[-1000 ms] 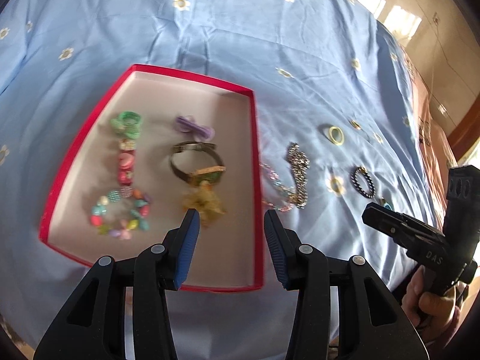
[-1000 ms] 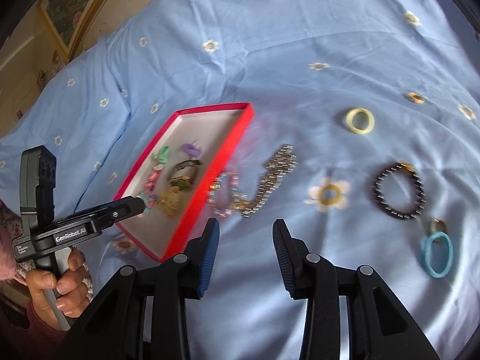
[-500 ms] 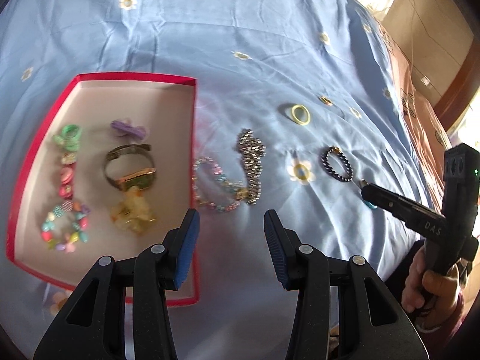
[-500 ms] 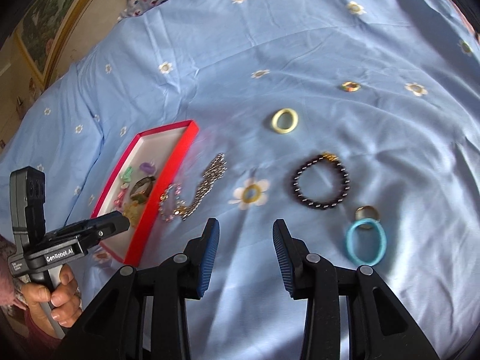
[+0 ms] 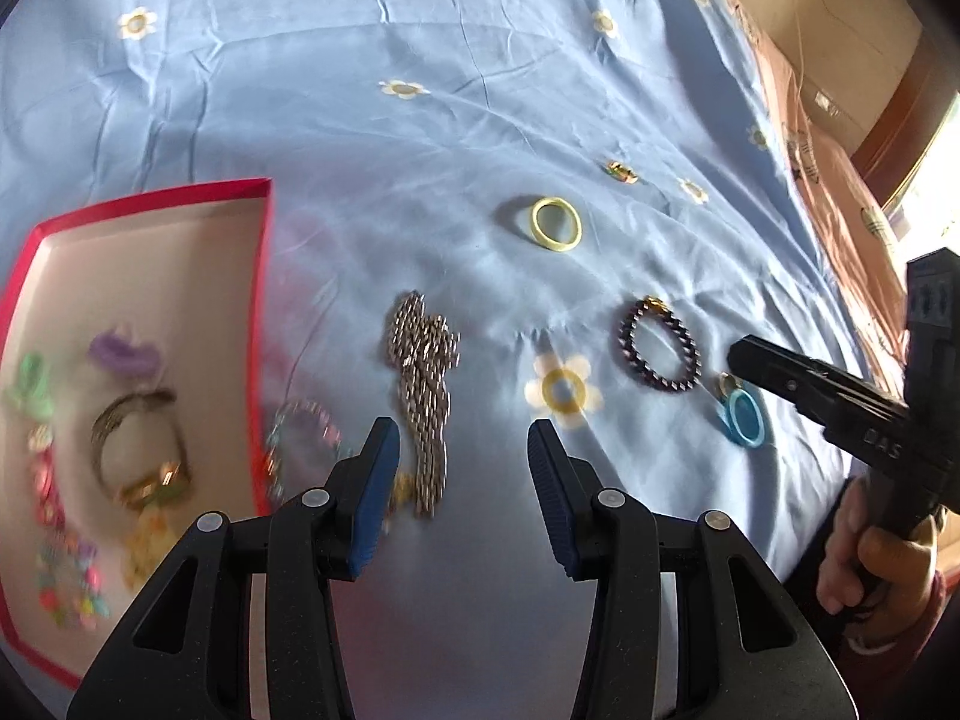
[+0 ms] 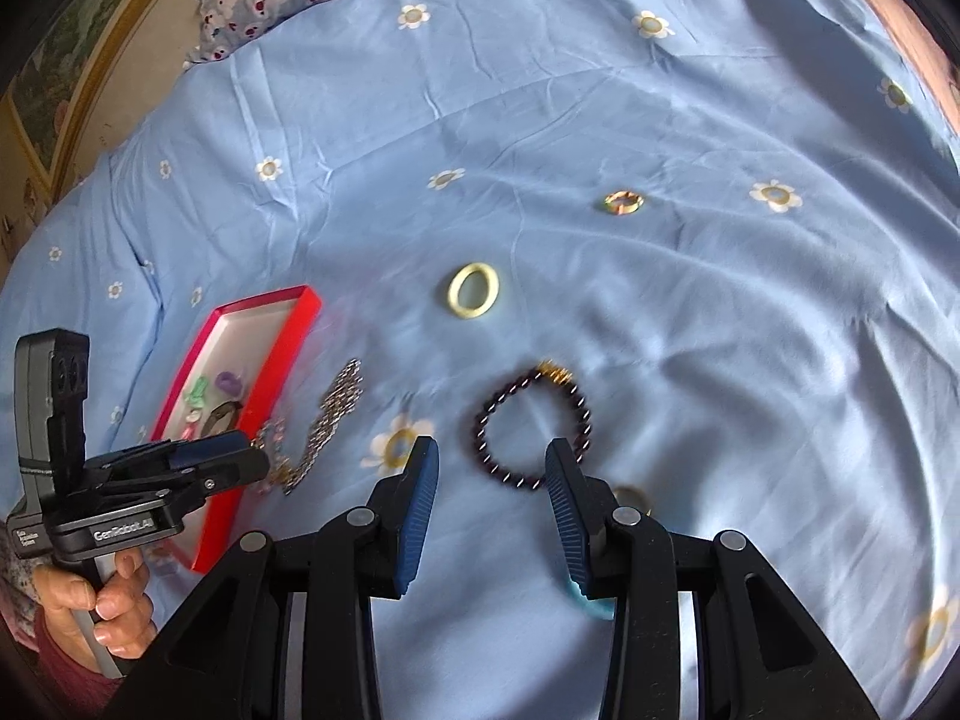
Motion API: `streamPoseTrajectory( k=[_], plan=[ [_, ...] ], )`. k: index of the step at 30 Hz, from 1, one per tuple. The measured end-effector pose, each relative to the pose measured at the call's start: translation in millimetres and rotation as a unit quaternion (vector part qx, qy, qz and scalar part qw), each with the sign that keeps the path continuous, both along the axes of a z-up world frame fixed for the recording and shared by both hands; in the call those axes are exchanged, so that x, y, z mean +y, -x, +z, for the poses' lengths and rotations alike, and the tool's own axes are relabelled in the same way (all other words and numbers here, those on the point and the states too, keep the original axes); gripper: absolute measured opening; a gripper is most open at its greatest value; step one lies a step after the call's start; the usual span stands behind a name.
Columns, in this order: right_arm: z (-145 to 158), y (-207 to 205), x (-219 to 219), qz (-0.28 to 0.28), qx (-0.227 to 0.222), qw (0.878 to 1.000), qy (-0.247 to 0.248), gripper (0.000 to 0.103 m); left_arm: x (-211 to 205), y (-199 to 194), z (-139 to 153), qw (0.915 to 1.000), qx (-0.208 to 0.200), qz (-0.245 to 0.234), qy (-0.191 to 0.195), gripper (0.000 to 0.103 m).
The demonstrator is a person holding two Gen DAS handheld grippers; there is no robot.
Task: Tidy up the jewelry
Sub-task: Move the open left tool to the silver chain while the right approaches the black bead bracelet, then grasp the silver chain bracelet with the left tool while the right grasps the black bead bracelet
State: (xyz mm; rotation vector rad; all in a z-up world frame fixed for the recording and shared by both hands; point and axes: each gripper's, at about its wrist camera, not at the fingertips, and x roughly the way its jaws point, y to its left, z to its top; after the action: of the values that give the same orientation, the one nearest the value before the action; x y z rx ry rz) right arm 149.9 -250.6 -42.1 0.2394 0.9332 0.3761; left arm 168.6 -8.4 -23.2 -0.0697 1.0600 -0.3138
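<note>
Far left at 9 o'clock in the left wrist view: one red box (image 5: 262,324) with a pale floor, resting on the blue flowered bedsheet (image 5: 420,30). Inside, blurred: one purple clip (image 5: 123,353), one green clip (image 5: 29,381), one gold-faced watch (image 5: 141,456), one bracelet of mixed pastel beads (image 5: 69,582) at the near end (smaller pieces too smeared to count).

Just outside the box's right wall: one pink-and-blue beaded bracelet (image 5: 300,438), blurred. Beside it, one silver link chain (image 5: 423,384), bunched into a long strip, its near end between the blue pads of the left gripper (image 5: 459,495), jaws apart and empty.

Toward 12 o'clock: one yellow ring (image 5: 556,224), flat on the sheet. Further up, one small multicoloured ring (image 5: 622,171).

At 3 o'clock: one dark beaded bracelet (image 5: 659,348) with a gold clasp, lying as an open loop. Next right: one blue ring (image 5: 744,417), touching a small gold ring (image 5: 728,383), partly hidden behind the other tool's tip.

In the right wrist view: right gripper (image 6: 492,495) spread wide, holding nothing, low over the near edge of the dark bracelet, fingertips on either side of it (contact not clear).
</note>
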Motion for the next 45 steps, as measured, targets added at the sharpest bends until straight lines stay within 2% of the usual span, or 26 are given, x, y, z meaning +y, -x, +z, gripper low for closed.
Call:
streamPoseTrajectory(
  k=[9, 12, 13, 14, 15, 16, 19, 20, 21, 22, 30, 36, 45],
  plan=[
    [-12.8, -27.1, -0.8, -0.005, 0.010, 1.000, 0.023, 0.039, -20.1, -42.6, -34.8, 0.9982, 0.039, -0.007, -0.045, 0.044],
    [-22.3, -34.2, 2.2, -0.003, 0.018, 0.999, 0.037, 0.039, -25.8, -45.1, -39.0, 0.9977, 0.032, -0.016, -0.057, 0.044],
    [-24.7, -35.8, 3.4, -0.002, 0.020, 0.999, 0.040, 0.039, -27.1, -45.4, -39.6, 0.9977, 0.028, -0.020, -0.059, 0.040],
    [-28.7, -37.9, 5.2, -0.001, 0.025, 0.999, 0.043, 0.039, -28.3, -44.9, -39.9, 0.9977, 0.025, -0.024, -0.058, 0.027],
    [-34.0, -39.6, 7.6, 0.003, 0.030, 0.998, 0.048, 0.039, -28.8, -44.4, -40.5, 0.9979, 0.024, -0.030, -0.052, 0.019],
    [-39.3, -40.4, 10.4, 0.007, 0.033, 0.998, 0.054, 0.039, -29.2, -44.2, -40.6, 0.9981, 0.025, -0.034, -0.045, 0.007],
    [-42.7, -37.7, 16.9, 0.011, 0.018, 0.997, 0.079, 0.037, -30.5, -41.4, -39.2, 0.9982, 0.018, -0.039, -0.041, 0.006],
    [-42.5, -36.7, 19.3, 0.012, 0.014, 0.996, 0.088, 0.031, -31.0, -39.0, -38.6, 0.9984, 0.015, -0.041, -0.037, 0.006],
    [-42.1, -35.9, 20.9, 0.013, 0.012, 0.995, 0.095, 0.015, -31.8, -37.5, -37.8, 0.9985, 0.014, -0.042, -0.031, 0.006],
    [-42.3, -35.7, 21.1, 0.015, 0.015, 0.996, 0.092, 0.007, -32.1, -35.5, -36.8, 0.9987, 0.014, -0.044, -0.022, 0.006],
    [-28.0, -20.7, 29.1, 0.031, 0.004, 0.998, 0.059, 0.007, -26.6, -11.6, -11.7, 0.9987, -0.005, -0.043, 0.027, 0.006],
    [-1.3, -8.3, 40.9, 0.045, -0.021, 0.998, 0.035, 0.007, -10.5, 9.2, 18.6, 0.9978, -0.035, -0.031, 0.047, 0.006],
    [34.6, 7.8, 56.9, 0.067, -0.053, 0.996, 0.013, 0.007, 17.5, 35.8, 48.7, 0.9953, -0.067, -0.004, 0.070, 0.006]
  ],
)
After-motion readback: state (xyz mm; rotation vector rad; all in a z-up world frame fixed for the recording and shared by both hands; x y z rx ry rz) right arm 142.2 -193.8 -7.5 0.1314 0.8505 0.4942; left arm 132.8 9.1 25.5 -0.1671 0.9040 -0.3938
